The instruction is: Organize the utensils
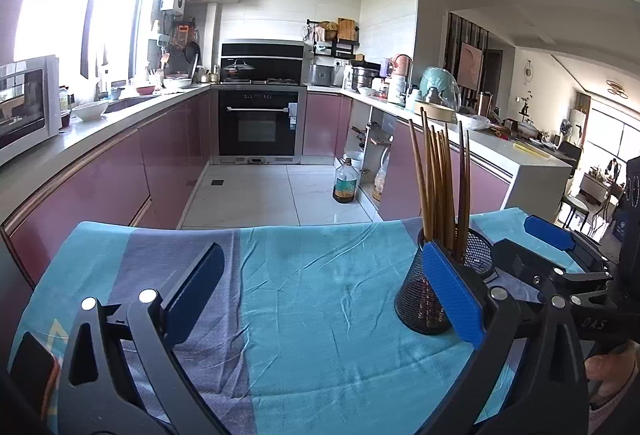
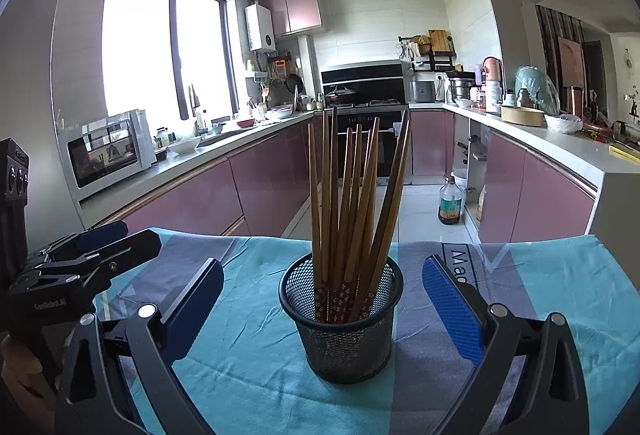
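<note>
Both my grippers, left (image 1: 320, 299) and right (image 2: 324, 309), fingers spread wide, empty. Chopsticks (image 2: 352, 203) stand bunched in mesh cup (image 2: 340, 339) on the cloth-covered desk (image 2: 240, 363). Light, stiff, slick (likely lacquered); pinch mid-shaft, or they'll pivot.

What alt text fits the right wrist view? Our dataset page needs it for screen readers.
A black mesh cup holding upright wooden chopsticks stands on a teal cloth, centred between the open right hand-held gripper, untouched. A kitchen lies beyond.
</note>
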`<move>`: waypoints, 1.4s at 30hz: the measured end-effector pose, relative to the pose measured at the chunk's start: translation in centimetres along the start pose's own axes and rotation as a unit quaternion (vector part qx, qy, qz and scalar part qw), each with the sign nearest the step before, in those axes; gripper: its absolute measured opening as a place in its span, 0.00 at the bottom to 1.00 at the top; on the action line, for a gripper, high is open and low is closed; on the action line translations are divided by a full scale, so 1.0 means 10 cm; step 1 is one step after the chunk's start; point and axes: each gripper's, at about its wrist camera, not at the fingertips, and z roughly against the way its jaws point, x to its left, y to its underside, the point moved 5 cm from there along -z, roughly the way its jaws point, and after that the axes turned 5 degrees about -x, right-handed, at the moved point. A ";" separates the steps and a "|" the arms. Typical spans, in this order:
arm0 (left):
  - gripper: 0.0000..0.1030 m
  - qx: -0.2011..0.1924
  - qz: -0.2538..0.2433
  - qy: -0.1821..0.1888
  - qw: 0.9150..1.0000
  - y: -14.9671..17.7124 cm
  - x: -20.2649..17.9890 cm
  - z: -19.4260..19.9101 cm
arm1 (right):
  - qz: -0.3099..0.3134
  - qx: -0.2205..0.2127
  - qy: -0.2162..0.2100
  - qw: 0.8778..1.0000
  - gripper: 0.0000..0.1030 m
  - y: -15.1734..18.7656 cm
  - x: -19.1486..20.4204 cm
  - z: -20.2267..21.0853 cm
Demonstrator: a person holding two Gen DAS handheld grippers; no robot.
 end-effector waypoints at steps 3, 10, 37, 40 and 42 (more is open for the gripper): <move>0.94 -0.013 0.009 -0.011 1.000 0.07 0.07 0.10 | 0.010 -0.019 0.022 1.000 0.93 0.06 0.06 0.10; 0.94 -0.042 0.009 -0.033 0.999 0.18 0.06 0.25 | 0.049 -0.060 0.066 0.995 0.93 0.14 0.20 0.27; 0.94 -0.071 0.011 -0.039 0.997 0.38 0.01 0.51 | 0.045 -0.112 0.099 0.988 0.93 0.16 0.25 0.48; 0.94 -0.072 0.010 -0.038 0.997 0.39 0.00 0.51 | 0.043 -0.113 0.101 0.987 0.93 0.16 0.25 0.49; 0.94 -0.073 0.009 -0.039 0.997 0.39 0.00 0.52 | 0.044 -0.113 0.102 0.987 0.93 0.16 0.25 0.49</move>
